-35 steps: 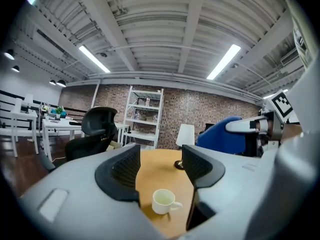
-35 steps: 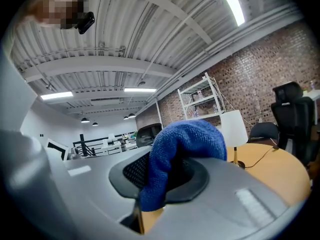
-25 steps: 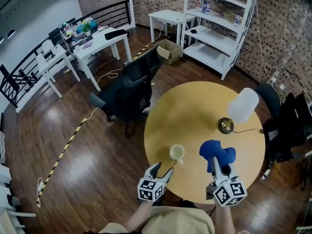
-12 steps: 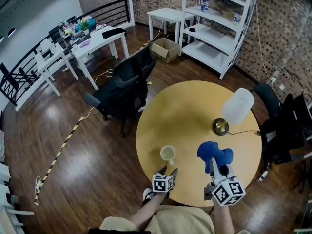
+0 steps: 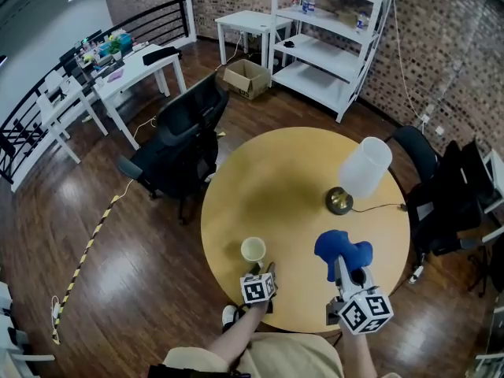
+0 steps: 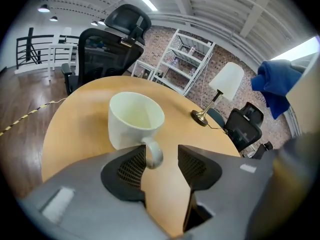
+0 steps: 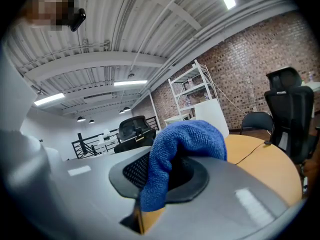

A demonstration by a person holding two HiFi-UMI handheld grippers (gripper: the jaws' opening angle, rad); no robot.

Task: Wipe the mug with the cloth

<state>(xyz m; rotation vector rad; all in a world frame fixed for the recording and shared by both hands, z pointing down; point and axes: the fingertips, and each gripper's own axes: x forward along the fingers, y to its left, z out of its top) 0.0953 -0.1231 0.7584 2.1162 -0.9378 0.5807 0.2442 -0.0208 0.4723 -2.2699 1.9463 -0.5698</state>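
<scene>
A cream mug (image 5: 253,250) stands upright on the round wooden table (image 5: 299,172), near its front edge. My left gripper (image 5: 262,270) sits just behind it. In the left gripper view the mug (image 6: 136,119) fills the middle, and its handle (image 6: 154,154) lies between the jaws of that gripper (image 6: 161,159). The jaws are closing; the handle is against the left pad, with a gap to the right pad. My right gripper (image 5: 344,266) is shut on a blue cloth (image 5: 342,249), held above the table to the mug's right. The cloth (image 7: 180,149) drapes over its jaws (image 7: 160,176).
A brass-footed lamp with a white shade (image 5: 362,168) stands at the table's right, its cord running off the edge. A black office chair (image 5: 181,144) is at the table's far left. White shelving (image 5: 323,22) and white tables stand further back.
My left gripper has moved forward to the mug and turned, so the handle now sits between its jaws. The right gripper still holds the cloth in about the same place.
</scene>
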